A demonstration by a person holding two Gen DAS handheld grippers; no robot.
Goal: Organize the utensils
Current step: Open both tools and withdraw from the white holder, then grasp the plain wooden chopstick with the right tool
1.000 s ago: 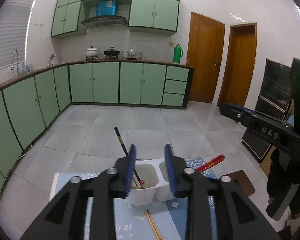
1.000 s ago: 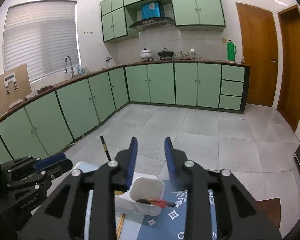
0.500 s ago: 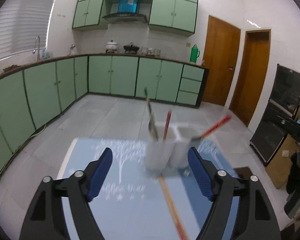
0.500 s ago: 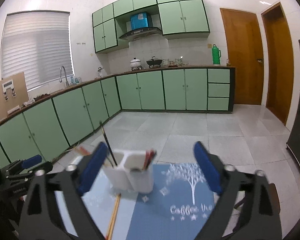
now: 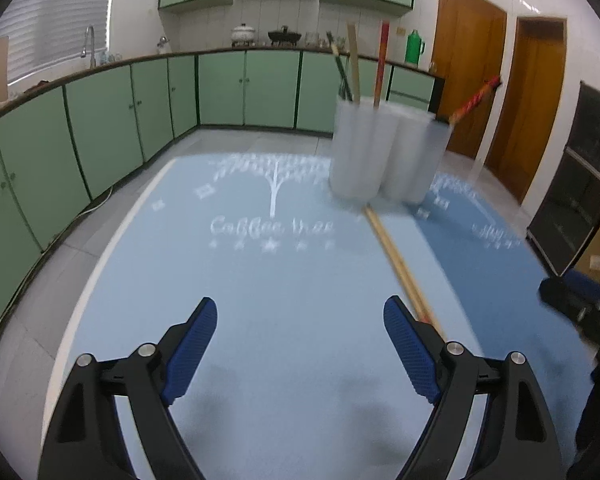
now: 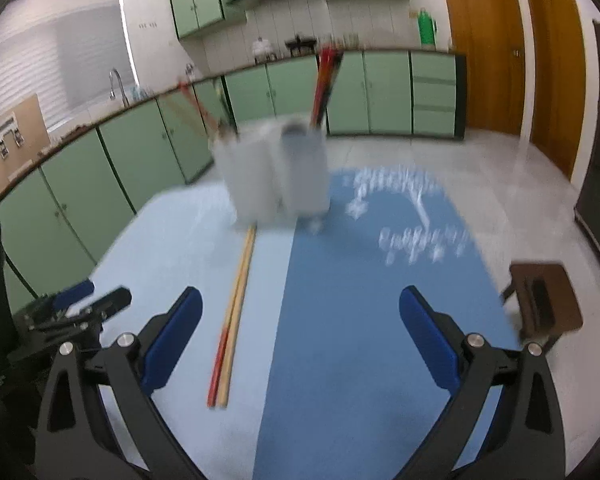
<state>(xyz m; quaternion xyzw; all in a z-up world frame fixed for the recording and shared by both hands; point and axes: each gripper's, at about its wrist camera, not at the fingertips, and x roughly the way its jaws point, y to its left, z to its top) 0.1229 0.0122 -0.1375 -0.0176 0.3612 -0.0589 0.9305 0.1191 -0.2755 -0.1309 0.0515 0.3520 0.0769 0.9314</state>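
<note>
Hovering over two-tone blue table mat (image 5: 260,340) | left gripper (image 5: 300,340) and right gripper (image 6: 300,328) just spread wide, nothing between | pale wooden chopstick pair (image 6: 236,304) lies flat, long axis toward white plastic holder (image 6: 276,172) | judged nearer my left jaws.

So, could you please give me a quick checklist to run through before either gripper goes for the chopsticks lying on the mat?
1. Left gripper jaws open and empty, having just opened: ok.
2. Right gripper jaws open and empty, having just opened: ok.
3. Chopsticks lying flat on the mat, nothing on top: ok.
4. Chopsticks between either gripper's jaws: not ok.
5. Holder upright: ok.
6. Free room in the holder: cannot tell, blurred.
</note>
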